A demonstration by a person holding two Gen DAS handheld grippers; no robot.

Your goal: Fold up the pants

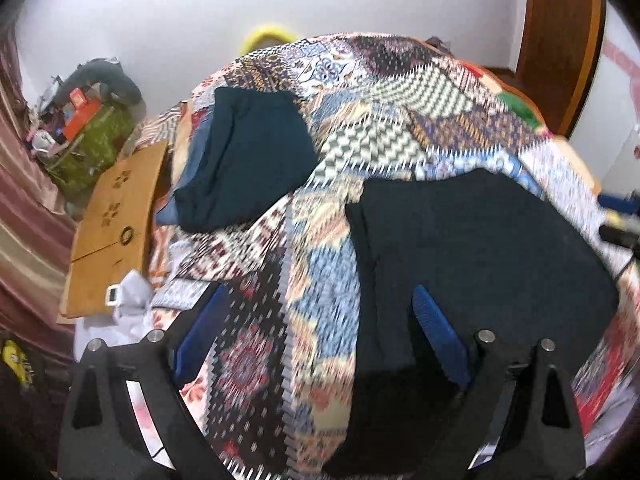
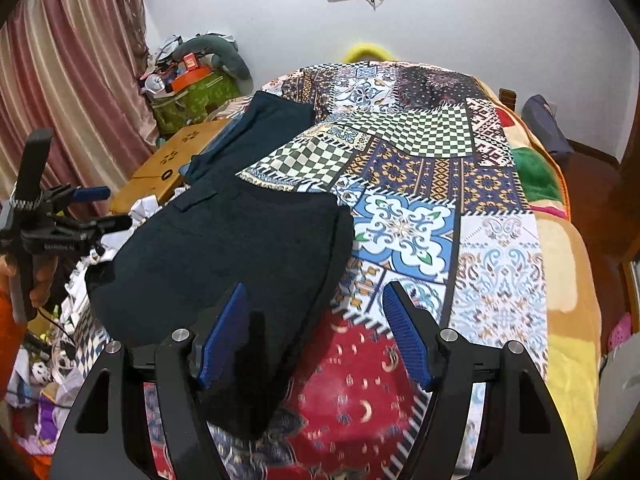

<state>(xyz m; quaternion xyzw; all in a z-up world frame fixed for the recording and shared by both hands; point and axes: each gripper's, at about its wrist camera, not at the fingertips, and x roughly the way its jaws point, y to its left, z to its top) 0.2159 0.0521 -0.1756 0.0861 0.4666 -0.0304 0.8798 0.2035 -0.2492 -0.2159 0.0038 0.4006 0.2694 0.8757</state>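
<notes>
Dark navy pants lie folded on the patchwork bedspread; they also show in the left wrist view. My right gripper is open and empty, hovering over the pants' near right edge. My left gripper is open and empty, above the bedspread just left of the pants; it also shows from the right wrist view at the bed's left side. A teal folded garment lies on a stack at the far left of the bed.
A wooden lap table stands left of the bed. A green bag with clutter sits by the pink curtain. A white wall and a yellow ring lie beyond the bed. An orange blanket edges the right side.
</notes>
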